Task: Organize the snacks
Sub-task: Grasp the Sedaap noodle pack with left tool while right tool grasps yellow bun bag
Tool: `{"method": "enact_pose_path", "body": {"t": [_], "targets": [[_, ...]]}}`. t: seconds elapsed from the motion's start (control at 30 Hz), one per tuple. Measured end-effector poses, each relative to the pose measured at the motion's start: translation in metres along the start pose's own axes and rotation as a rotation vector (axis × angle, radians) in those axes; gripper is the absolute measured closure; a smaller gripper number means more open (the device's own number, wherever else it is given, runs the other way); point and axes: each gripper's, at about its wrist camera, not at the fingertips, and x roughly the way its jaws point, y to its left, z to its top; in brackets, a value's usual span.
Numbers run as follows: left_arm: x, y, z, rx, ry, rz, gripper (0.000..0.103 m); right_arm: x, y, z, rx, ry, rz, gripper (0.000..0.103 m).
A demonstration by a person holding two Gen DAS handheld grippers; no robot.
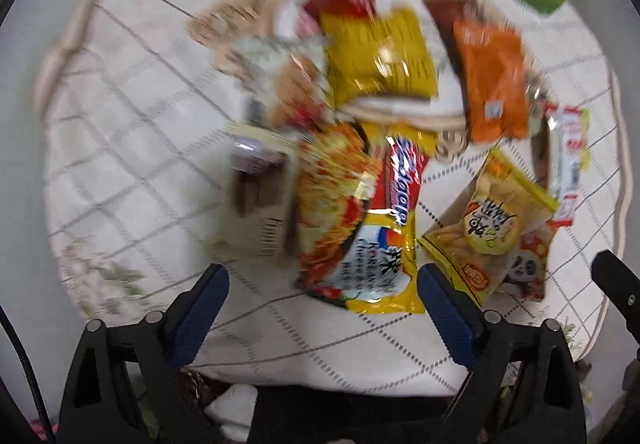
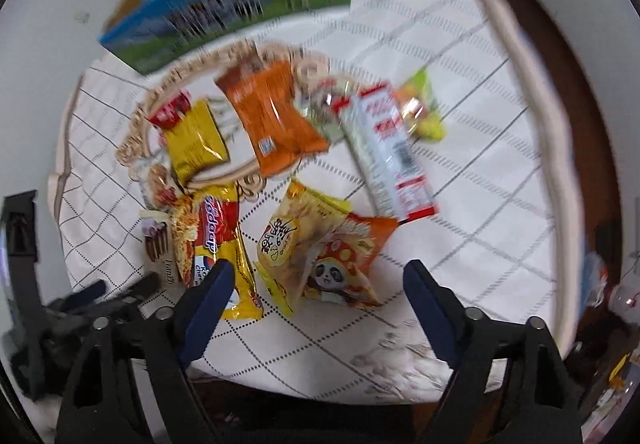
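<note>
Both jaws are held open above snacks (image 1: 352,212) scattered on the tabletop (image 2: 460,228); nothing is gripped.

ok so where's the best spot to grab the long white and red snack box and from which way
Grip the long white and red box across its narrow width near the middle, coming from above. It lies flat on the tablecloth, so only its long side edges offer parallel faces. The right gripper is open and nearer. Avoid the far end, which is crowded by the green packet and the orange packet.
</note>
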Motion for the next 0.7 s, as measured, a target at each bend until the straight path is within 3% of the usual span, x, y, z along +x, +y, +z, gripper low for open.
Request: {"method": "enact_pose_path", "body": {"t": [0.13, 0.3, 0.37, 0.53, 0.7], "targets": [[0.043, -0.017, 0.013, 0.030, 0.073, 0.026, 0.007, 0.039, 0.007, 0.007, 0.034, 0.074, 0.035, 0.022], [0.077, -0.024, 0.028, 0.023, 0.115, 0.035, 0.011, 0.071, 0.019, 0.015, 0.052, 0.136, 0.012, 0.022], [0.081, -0.022, 0.030, 0.009, 0.114, -0.001, 0.018, 0.084, 0.023, 0.018, 0.058, 0.162, -0.015, 0.023], [0.081, -0.008, 0.021, 0.020, 0.054, 0.012, 0.019, 0.111, 0.032, 0.021, 0.080, 0.210, -0.037, 0.025], [0.085, 0.011, 0.016, 0.004, 0.057, 0.000, 0.019, 0.139, 0.057, 0.027, 0.046, 0.209, -0.131, 0.025]]}}
